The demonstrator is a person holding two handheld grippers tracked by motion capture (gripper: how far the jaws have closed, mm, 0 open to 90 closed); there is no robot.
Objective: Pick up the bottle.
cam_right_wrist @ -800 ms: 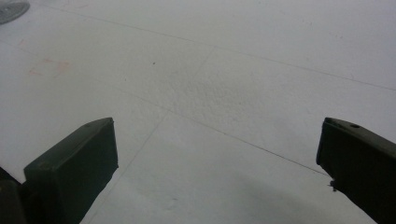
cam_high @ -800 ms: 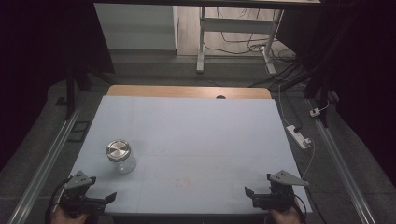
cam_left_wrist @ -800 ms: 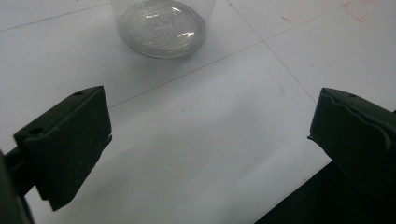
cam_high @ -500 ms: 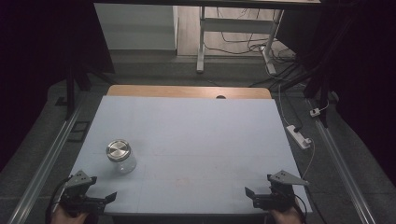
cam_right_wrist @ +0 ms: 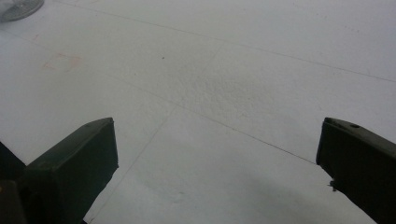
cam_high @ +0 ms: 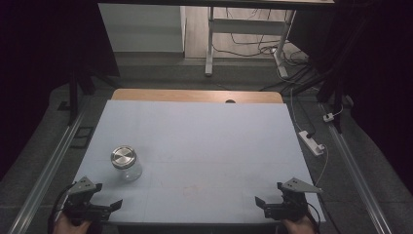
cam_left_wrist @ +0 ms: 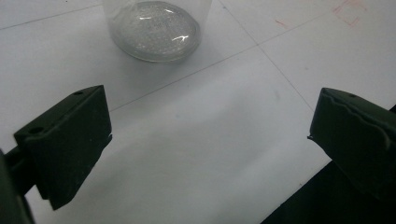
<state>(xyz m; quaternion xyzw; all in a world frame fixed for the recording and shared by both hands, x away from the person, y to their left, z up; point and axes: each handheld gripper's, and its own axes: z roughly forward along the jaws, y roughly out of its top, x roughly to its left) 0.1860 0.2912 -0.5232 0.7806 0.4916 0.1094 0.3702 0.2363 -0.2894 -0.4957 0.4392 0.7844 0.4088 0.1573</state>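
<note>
Up close, left gripper point(cam_left_wrist: 210, 140) view shows jar point(cam_left_wrist: 156, 28) bottom, seemingly dimpled.

The jar point(cam_left_wrist: 156, 28) is cut off by the top edge in the left gripper view, so its lid and upper wall are hidden there; its contents cannot be told through the glass. In the right gripper view only a blurred sliver of the jar point(cam_right_wrist: 18, 8) is caught at the top left corner. In the high view the hands holding the left tool point(cam_high: 95, 207) and the right tool point(cam_high: 272, 204), both nearer than the jar, are cut off by the bottom edge. Faint reddish marks point(cam_right_wrist: 60, 60) on the bench point(cam_high: 204, 141), right of the jar, are too small to be read
</note>
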